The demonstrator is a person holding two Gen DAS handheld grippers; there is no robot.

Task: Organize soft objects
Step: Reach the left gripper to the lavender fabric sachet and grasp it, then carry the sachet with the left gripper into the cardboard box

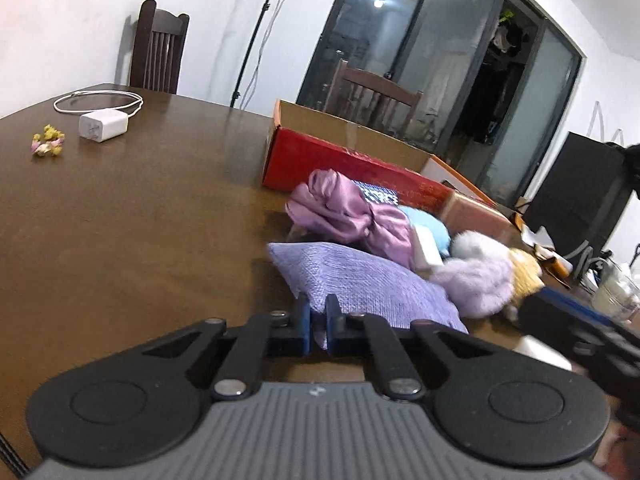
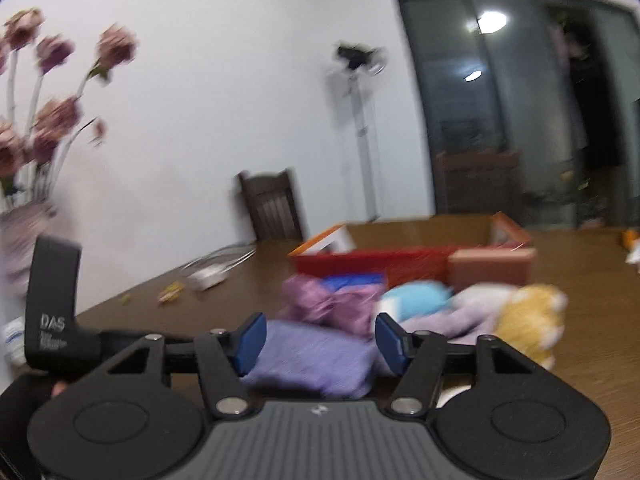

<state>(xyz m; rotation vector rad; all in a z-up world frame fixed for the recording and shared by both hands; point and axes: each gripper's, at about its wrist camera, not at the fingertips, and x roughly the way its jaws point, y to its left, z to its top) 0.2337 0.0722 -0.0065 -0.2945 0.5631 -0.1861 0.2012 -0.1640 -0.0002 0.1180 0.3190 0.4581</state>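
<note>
A lilac knitted cushion (image 1: 372, 284) lies on the brown table (image 1: 140, 220), and my left gripper (image 1: 319, 316) is shut on its near edge, with fabric pinched between the blue pads. Behind it sit a pink satin cloth (image 1: 344, 208), a light blue plush (image 1: 430, 224), a fluffy lilac toy (image 1: 476, 280) and a yellow plush (image 1: 524, 270). In the blurred right wrist view my right gripper (image 2: 320, 344) stands open, its pads on either side of the same cushion (image 2: 312, 364). An open red cardboard box (image 1: 320, 160) stands just beyond the pile.
A white charger with its cable (image 1: 102, 124) and some dried flower bits (image 1: 48, 146) lie at the table's far left. Dark wooden chairs (image 1: 158, 52) stand behind the table. A vase of pink flowers (image 2: 24, 232) is at the left in the right wrist view. Clutter fills the table's right end (image 1: 592, 280).
</note>
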